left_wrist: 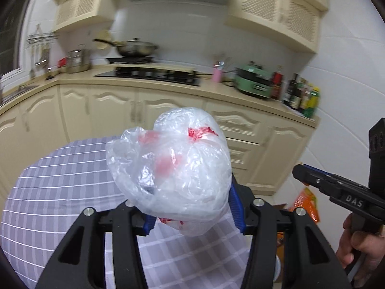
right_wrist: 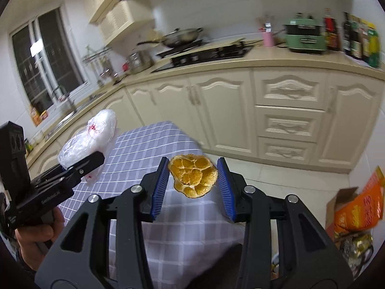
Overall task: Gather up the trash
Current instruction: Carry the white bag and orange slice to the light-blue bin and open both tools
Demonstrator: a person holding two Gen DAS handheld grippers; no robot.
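A crumpled clear plastic bag (left_wrist: 173,163) with red print fills the middle of the left wrist view, and my left gripper (left_wrist: 192,207) is shut on its lower part, held up above the table (left_wrist: 60,192) with its grey checked cloth. The right wrist view has the same bag (right_wrist: 96,130) and left gripper (right_wrist: 84,166) at the left. My right gripper (right_wrist: 193,168) is shut on a piece of orange peel (right_wrist: 192,175), its pith side towards the camera, above the table's (right_wrist: 149,144) far corner. At the right edge of the left view the right gripper (left_wrist: 303,171) shows side-on, a hand on its handle.
Cream kitchen cabinets (right_wrist: 286,110) run behind the table, with a hob and wok (left_wrist: 137,48), a green appliance (left_wrist: 252,82) and several bottles (left_wrist: 303,96) on the counter. On the floor to the right sit an orange bag and a cardboard box (right_wrist: 358,207).
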